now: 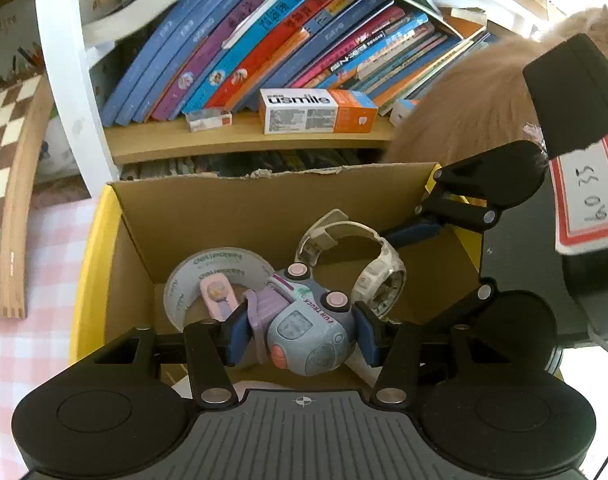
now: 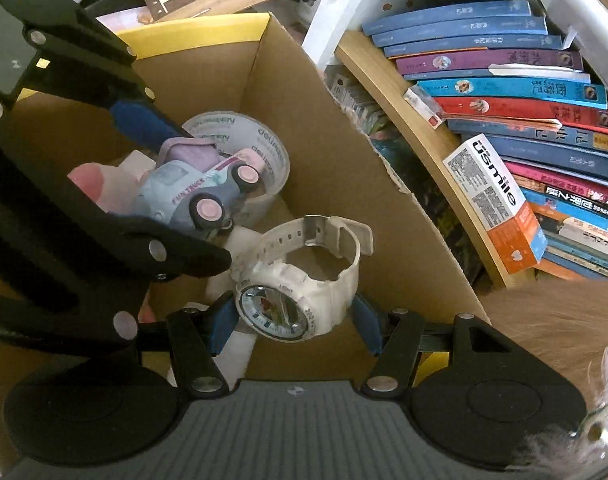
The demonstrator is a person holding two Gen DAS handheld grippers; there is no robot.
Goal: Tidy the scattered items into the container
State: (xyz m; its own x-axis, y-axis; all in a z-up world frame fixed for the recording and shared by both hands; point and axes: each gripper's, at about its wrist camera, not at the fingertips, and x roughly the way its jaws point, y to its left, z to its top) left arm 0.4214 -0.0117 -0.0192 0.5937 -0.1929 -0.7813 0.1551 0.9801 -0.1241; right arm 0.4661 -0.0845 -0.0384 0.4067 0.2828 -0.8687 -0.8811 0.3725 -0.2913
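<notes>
My left gripper (image 1: 300,330) is shut on a blue-grey toy truck (image 1: 304,320) with pink wheels and holds it inside the cardboard box (image 1: 232,208). The truck also shows in the right wrist view (image 2: 192,192). My right gripper (image 2: 294,328) reaches into the same box with a white wristwatch (image 2: 300,280) between its blue pads; the right pad stands slightly off the strap. The watch shows in the left wrist view (image 1: 368,264). A tape roll (image 1: 208,276) and a pink utility knife (image 1: 220,296) lie on the box floor.
A bookshelf (image 1: 244,140) with leaning books and a toothpaste carton (image 1: 316,112) stands right behind the box. A chessboard (image 1: 0,168) leans at the left on a pink checked cloth (image 1: 44,320). A furry tan object (image 1: 476,112) sits to the right of the box.
</notes>
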